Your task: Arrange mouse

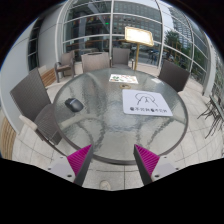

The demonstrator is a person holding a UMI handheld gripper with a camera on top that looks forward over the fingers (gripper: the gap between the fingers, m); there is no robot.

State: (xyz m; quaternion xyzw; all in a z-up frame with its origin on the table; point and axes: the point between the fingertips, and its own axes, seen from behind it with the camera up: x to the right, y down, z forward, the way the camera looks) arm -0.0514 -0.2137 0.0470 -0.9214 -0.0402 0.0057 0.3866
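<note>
The small dark oval computer mouse (74, 104) lies left of centre in the frame, on the round glass-topped table (100, 118), well apart from the white rectangular printed mat (147, 101) at centre right. The gripper (114, 160), low in the frame, holds nothing, its magenta-padded fingers (78, 159) spread apart. The mouse is likely light, rigid and smooth-shelled; gripping across its narrow flanks seems safest.

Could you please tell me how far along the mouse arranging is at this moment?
Nothing looks done yet: the mouse lies on the glass table, apart from the white mat. The gripper is open and empty, well short of it. Approaching, grasping and placing remain.
</note>
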